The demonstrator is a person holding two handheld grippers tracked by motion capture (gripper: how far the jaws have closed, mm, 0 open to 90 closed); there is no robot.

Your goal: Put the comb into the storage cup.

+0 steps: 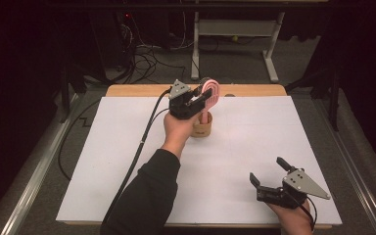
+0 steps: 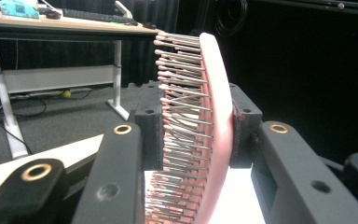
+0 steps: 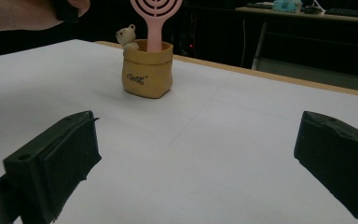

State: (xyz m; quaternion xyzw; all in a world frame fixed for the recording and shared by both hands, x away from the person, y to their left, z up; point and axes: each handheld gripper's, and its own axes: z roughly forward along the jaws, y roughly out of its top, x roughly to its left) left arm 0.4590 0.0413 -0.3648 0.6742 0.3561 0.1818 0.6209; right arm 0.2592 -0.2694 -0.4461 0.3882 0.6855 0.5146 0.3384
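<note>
The left gripper (image 1: 201, 98) clamps the pink hairbrush (image 1: 209, 91), whose handle stands in the tan holder (image 1: 202, 128). Well apart from the holder, the right gripper (image 1: 269, 172) hangs released.

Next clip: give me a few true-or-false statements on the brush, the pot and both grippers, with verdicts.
1. The left gripper is shut on the pink brush. True.
2. The brush handle stands in the pot. True.
3. The right gripper is shut on the pot. False: its jaws are open, apart from the pot, near the table's front edge.
4. The pot lies on its side. False: it stands upright.
5. The brush's bristles are hidden. False: the left gripper view shows them.
</note>
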